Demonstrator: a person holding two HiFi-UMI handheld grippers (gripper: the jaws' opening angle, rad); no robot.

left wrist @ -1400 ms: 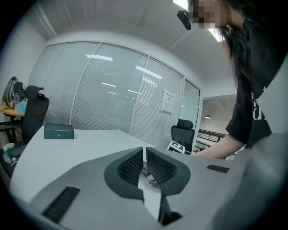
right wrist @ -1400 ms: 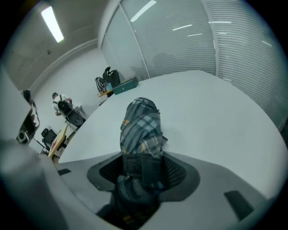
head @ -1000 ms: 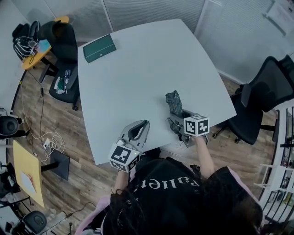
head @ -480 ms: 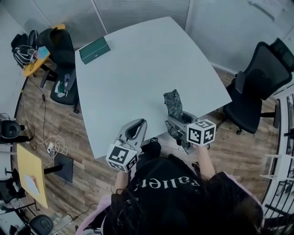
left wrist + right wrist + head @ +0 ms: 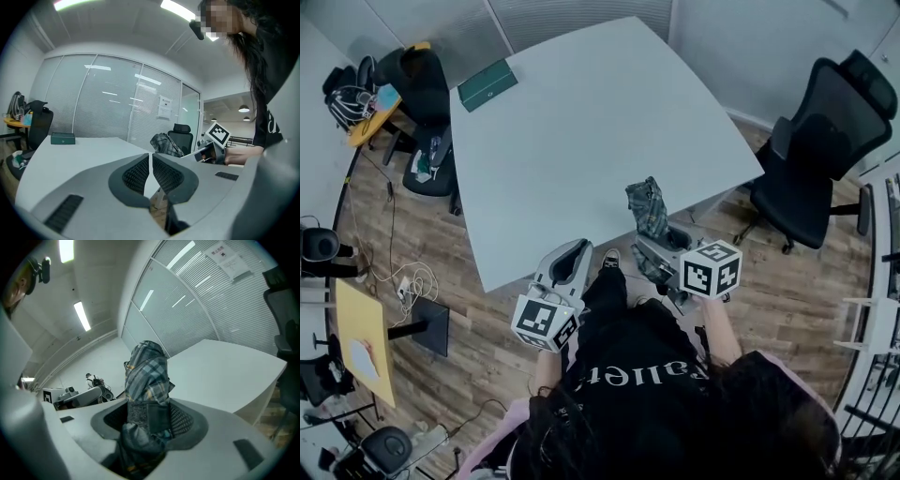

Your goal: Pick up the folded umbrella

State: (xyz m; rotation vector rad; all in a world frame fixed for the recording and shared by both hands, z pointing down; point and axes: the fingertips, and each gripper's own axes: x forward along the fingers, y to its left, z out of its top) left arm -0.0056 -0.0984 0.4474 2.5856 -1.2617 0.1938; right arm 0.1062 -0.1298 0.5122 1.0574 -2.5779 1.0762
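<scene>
The folded umbrella [image 5: 647, 206], in grey-blue plaid cloth, is lifted off the white table [image 5: 581, 141] near its front right edge. My right gripper [image 5: 658, 247] is shut on its lower end. In the right gripper view the umbrella [image 5: 146, 376] stands up between the two pads, its strap at the grip, and my right gripper [image 5: 149, 414] clamps it from both sides. My left gripper [image 5: 580, 247] hovers at the table's front edge, shut and holding nothing. In the left gripper view its jaws [image 5: 150, 158] nearly touch, with the umbrella [image 5: 165, 144] beyond them to the right.
A dark green box [image 5: 487, 84] lies on the table's far left corner. A black office chair [image 5: 811, 155] stands right of the table and another chair [image 5: 417, 80] at the far left. A yellow side table [image 5: 364, 352] and cables sit on the wooden floor at the left.
Both grippers have drawn back toward the person, away from the table's middle. The right one has risen with the umbrella still in it. The left stays shut.
</scene>
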